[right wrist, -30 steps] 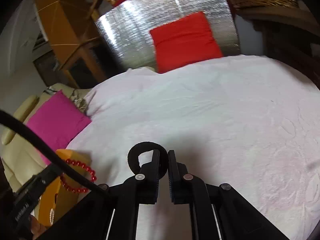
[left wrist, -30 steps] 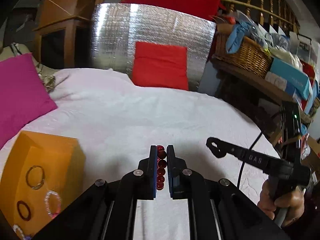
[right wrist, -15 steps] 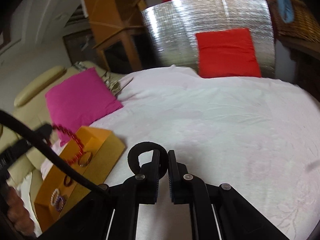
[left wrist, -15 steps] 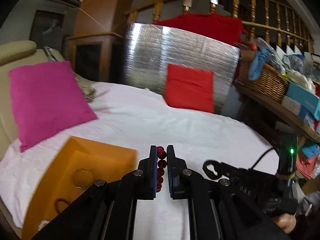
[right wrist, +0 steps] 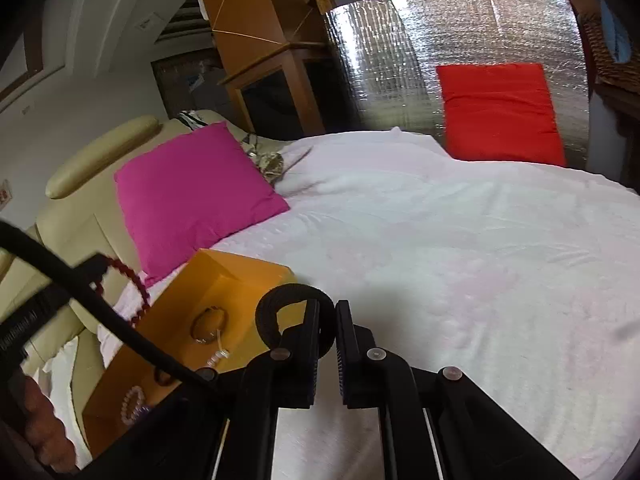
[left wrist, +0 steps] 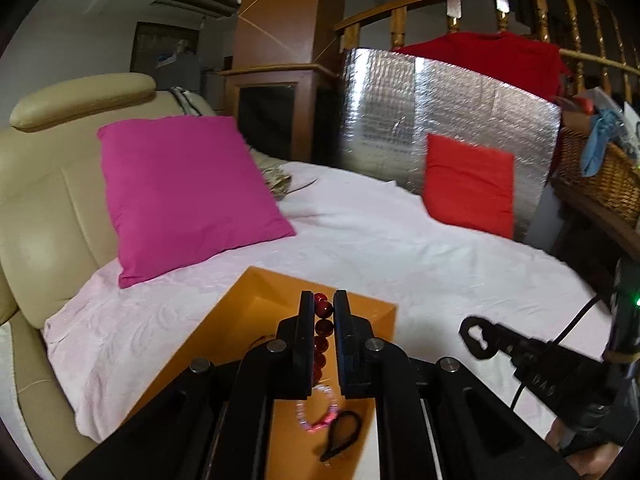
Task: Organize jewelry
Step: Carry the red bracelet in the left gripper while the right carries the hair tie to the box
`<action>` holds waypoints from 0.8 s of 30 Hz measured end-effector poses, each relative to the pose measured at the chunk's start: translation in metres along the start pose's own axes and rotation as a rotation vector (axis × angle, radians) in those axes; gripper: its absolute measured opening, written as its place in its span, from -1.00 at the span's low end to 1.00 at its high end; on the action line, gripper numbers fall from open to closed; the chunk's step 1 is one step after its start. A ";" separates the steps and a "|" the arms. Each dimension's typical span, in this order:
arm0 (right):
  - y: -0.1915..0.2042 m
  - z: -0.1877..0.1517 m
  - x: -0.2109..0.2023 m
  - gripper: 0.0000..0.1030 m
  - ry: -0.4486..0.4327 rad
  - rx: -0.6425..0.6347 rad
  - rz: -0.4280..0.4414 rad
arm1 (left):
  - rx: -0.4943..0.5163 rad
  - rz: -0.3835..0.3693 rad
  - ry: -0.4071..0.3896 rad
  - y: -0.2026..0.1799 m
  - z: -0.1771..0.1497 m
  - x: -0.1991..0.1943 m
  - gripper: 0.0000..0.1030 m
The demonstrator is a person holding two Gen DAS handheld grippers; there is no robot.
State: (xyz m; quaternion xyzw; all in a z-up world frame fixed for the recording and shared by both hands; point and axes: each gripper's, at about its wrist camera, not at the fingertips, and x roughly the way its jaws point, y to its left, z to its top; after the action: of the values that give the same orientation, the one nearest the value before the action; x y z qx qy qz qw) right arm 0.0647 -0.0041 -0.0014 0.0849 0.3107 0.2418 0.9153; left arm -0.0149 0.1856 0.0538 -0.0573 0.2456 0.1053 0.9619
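Left tongs (left wrist: pixel 320 308) are closed on a red bead bracelet (left wrist: pixel 322 334), the strand running down the narrow gap between the two jaws; in the right wrist view the rest of it (right wrist: pixel 134 288) hangs in a loop below them. They are held above the near part of the orange box (left wrist: pixel 256 320). Right tongs (right wrist: pixel 327 320) are closed to a slim gap, pinching a black band (right wrist: pixel 276 304) whose loop stands up to the left of the jaws; they sit to the right of the box, over the white bed cover (right wrist: pixel 460 264).

The box lies on the bed at its left side, just in front of a pink cushion (left wrist: pixel 180 192). It already holds a clear bead bracelet (left wrist: pixel 316 412), a black loop (left wrist: pixel 340 430) and other rings.

Judged step: delivery of the red bracelet into the box, not yet released. The next move calls for lowering the left tongs into the box and opening them over bare floor; the right tongs must then cross leftward with the band.
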 end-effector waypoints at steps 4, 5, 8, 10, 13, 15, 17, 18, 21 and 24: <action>0.013 0.008 0.012 -0.83 -0.001 -0.011 0.033 | 0.013 0.043 0.026 0.006 -0.005 0.007 -0.82; 0.016 0.010 0.015 -0.83 -0.002 -0.013 0.040 | 0.014 0.048 0.032 0.007 -0.006 0.009 -0.82; 0.027 0.015 0.025 -0.83 -0.002 -0.022 0.067 | 0.020 0.079 0.059 0.012 -0.010 0.016 -0.82; 0.034 0.017 0.032 -0.83 -0.001 -0.034 0.080 | 0.025 0.096 0.072 0.015 -0.012 0.020 -0.82; 0.047 0.020 0.043 -0.83 0.004 -0.051 0.102 | 0.027 0.113 0.095 0.020 -0.014 0.027 -0.82; 0.053 0.022 0.049 -0.83 0.006 -0.057 0.111 | 0.028 0.119 0.105 0.022 -0.014 0.029 -0.82; 0.059 0.023 0.054 -0.83 0.006 -0.061 0.118 | 0.035 0.134 0.118 0.025 -0.016 0.032 -0.82; 0.060 0.024 0.056 -0.83 0.005 -0.062 0.120 | 0.036 0.138 0.126 0.027 -0.016 0.034 -0.81; 0.065 0.026 0.065 -0.83 0.010 -0.062 0.126 | 0.034 0.147 0.150 0.033 -0.019 0.040 -0.82; 0.071 0.025 0.077 -0.83 0.024 -0.065 0.125 | 0.038 0.158 0.176 0.036 -0.022 0.045 -0.81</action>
State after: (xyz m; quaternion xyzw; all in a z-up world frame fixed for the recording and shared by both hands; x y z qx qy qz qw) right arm 0.1054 0.0952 0.0000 0.0712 0.3079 0.3094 0.8969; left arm 0.0056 0.2251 0.0109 -0.0286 0.3351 0.1704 0.9262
